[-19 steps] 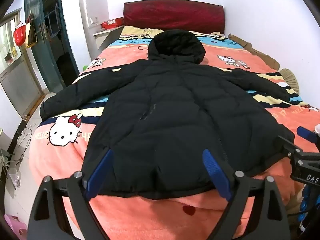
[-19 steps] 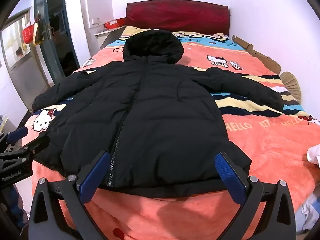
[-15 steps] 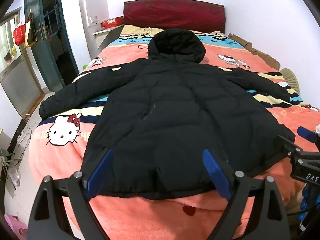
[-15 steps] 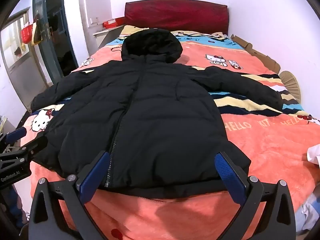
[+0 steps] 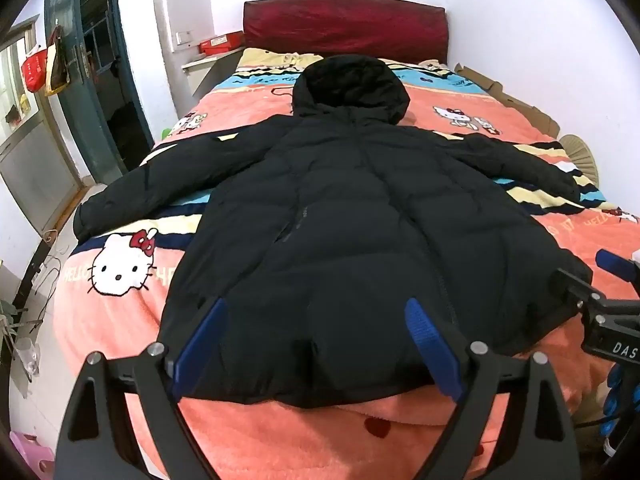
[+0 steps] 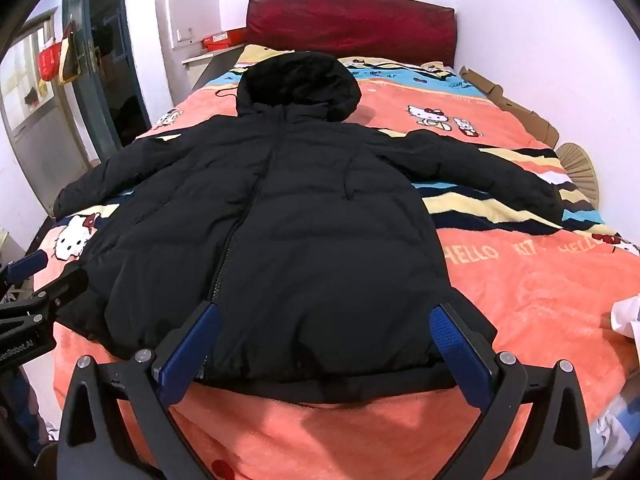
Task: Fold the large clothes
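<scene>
A large black hooded puffer jacket [image 5: 344,232] lies flat and zipped on the bed, hood toward the headboard, both sleeves spread out to the sides; it also shows in the right wrist view [image 6: 288,220]. My left gripper [image 5: 316,340] is open and empty, hovering above the jacket's hem at its left half. My right gripper [image 6: 324,344] is open and empty above the hem at its right half. Each gripper shows at the edge of the other's view.
The bed carries an orange Hello Kitty blanket [image 5: 120,308] and a dark red headboard [image 5: 344,20]. A white wall runs along the right side. A dark green door [image 5: 92,80] and floor lie to the left. A white cloth [image 6: 626,316] lies at the right edge.
Both grippers have edged slightly forward over the hem. The jacket has not moved.
</scene>
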{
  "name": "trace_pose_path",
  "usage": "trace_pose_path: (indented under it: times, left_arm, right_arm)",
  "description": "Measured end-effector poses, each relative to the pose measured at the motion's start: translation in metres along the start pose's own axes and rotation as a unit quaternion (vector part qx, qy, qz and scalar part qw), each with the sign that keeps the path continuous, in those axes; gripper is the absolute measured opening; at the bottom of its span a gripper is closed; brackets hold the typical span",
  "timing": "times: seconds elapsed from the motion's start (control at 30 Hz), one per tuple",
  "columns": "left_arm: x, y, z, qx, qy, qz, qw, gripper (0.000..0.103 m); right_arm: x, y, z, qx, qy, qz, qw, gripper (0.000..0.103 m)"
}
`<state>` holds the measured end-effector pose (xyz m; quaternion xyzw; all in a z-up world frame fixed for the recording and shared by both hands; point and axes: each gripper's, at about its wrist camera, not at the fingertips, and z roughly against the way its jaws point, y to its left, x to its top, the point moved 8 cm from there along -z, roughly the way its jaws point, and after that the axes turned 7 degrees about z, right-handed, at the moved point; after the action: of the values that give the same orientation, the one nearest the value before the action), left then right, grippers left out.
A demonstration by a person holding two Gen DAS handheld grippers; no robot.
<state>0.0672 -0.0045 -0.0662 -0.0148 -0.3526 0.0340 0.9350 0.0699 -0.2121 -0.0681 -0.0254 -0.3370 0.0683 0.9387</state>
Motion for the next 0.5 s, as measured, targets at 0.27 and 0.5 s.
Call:
trace_pose_path:
  times: [0.27,0.5]
  left_arm:
    - [0.004,0.002,-0.003,0.002,-0.007,0.006,1.0000,0.091]
    - [0.009,0.006,-0.004,0.008,-0.013,0.010,0.9998,0.091]
  right_arm:
    - [0.003,-0.001,0.000,-0.004,0.001,0.004,1.000,0.102]
    - [0.011,-0.003,0.000,-0.009,-0.002,0.010,1.000,0.102]
